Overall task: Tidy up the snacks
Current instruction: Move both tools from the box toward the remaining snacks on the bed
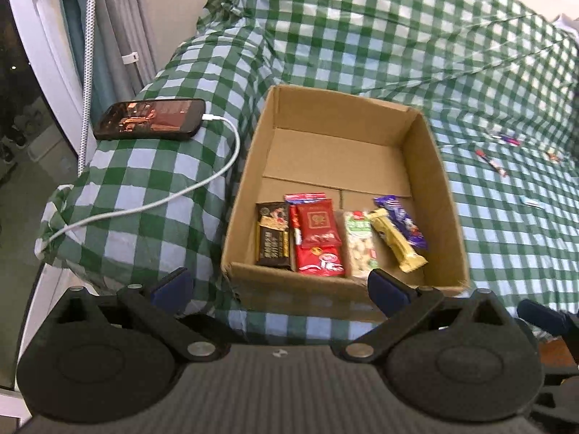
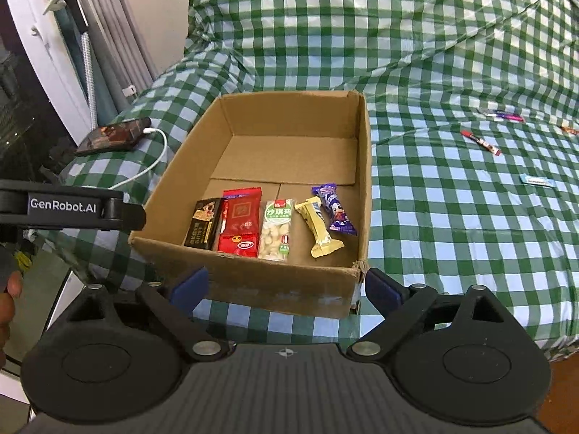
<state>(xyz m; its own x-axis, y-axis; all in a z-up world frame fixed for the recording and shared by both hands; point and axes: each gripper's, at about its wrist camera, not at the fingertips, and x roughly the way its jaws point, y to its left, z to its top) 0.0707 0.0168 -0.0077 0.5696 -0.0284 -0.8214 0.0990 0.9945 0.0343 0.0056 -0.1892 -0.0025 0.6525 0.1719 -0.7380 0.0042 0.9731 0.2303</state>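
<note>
**A:** ok so both tools are parked just short of the cardboard box [image 2: 253,282]. Left tool [image 1: 278,285] has its fingers spread wide with nothing between them, right tool [image 2: 286,285] same deal, apart and holding nothing.

**B:** what's in the box so far?

**A:** a row of snacks along the box's near wall. Starting at the box's left wall: dark chocolate bar [image 2: 203,222], red packets [image 2: 240,220] stacked on each other, a clear nougat pack with green label [image 2: 277,229], a yellow bar [image 2: 318,231] lying at an angle, then a purple candy [image 2: 334,213] closest to the box's right wall. Far half of the box floor is just cardboard.

**B:** anything outside it?

**A:** yeah, it all sits on a bed with a green checked sheet [image 2: 452,217]. Right of the box, well apart, a small blue-and-white packet [image 2: 537,181], farther back a thin red stick [image 2: 481,141] and some purple ones [image 2: 501,115]. Left of the box, a phone [image 1: 150,119] on its white cable [image 1: 202,184].
</note>
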